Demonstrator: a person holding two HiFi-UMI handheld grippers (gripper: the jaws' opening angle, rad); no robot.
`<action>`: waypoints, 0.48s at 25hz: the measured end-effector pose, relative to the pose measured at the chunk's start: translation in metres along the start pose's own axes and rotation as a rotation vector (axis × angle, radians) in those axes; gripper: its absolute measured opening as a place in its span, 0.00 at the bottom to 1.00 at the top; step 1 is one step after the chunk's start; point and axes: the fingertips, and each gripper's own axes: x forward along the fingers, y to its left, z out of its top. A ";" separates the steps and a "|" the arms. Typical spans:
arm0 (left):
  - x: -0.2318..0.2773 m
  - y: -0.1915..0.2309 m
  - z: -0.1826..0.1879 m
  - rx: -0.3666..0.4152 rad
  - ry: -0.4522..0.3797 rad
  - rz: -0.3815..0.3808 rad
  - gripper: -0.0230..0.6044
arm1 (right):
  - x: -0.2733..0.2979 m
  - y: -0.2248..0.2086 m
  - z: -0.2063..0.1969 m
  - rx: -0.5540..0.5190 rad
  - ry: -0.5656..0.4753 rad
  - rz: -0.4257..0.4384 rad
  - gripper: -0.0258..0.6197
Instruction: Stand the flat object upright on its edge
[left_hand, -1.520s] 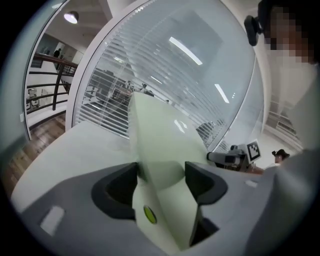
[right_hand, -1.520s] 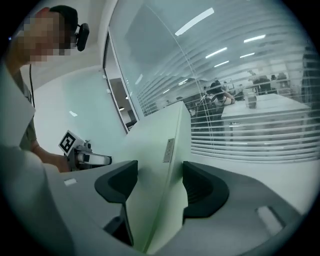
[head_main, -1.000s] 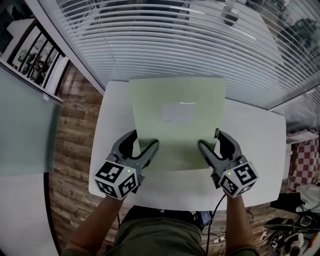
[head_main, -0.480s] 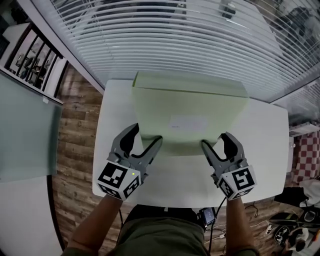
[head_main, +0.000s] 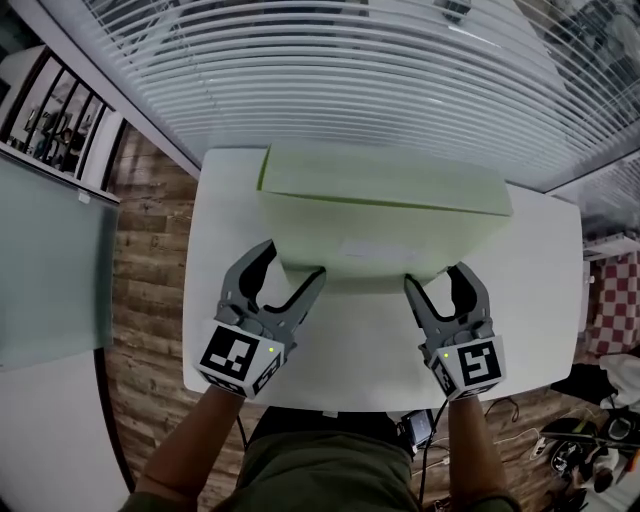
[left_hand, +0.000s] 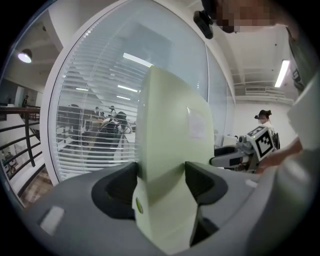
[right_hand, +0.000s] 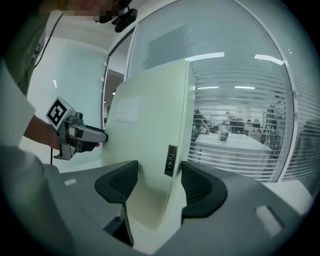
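Observation:
A pale green flat pad (head_main: 385, 225) stands nearly upright on the white table (head_main: 350, 350), its long top edge toward the window. My left gripper (head_main: 288, 265) holds its lower left corner and my right gripper (head_main: 438, 280) its lower right corner. In the left gripper view the pad (left_hand: 170, 150) fills the gap between both jaw pads of that gripper (left_hand: 162, 182). In the right gripper view the pad (right_hand: 150, 135) sits between the jaws of the right gripper (right_hand: 157, 182), with a small dark tag (right_hand: 171, 160) on its edge. A white label (right_hand: 125, 110) shows on its face.
Window blinds (head_main: 350, 80) run close behind the table's far edge. Wooden floor (head_main: 150, 250) and a glass partition (head_main: 50, 260) lie to the left. Cables (head_main: 590, 440) lie on the floor at the lower right. The person's forearms reach in from below.
The green pad has tipped up from a leaning slope to nearly upright, its face now foreshortened. Both grippers stayed on its lower corners and shifted slightly toward me.

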 end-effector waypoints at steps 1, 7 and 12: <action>0.002 -0.002 -0.002 0.003 0.004 0.000 0.48 | -0.001 -0.001 -0.001 -0.001 -0.003 -0.002 0.47; 0.011 -0.009 -0.013 0.021 0.005 -0.001 0.48 | -0.004 -0.011 -0.029 -0.029 0.040 -0.035 0.47; 0.011 -0.005 -0.015 0.054 0.002 -0.002 0.48 | 0.001 -0.007 -0.033 -0.032 0.039 -0.047 0.47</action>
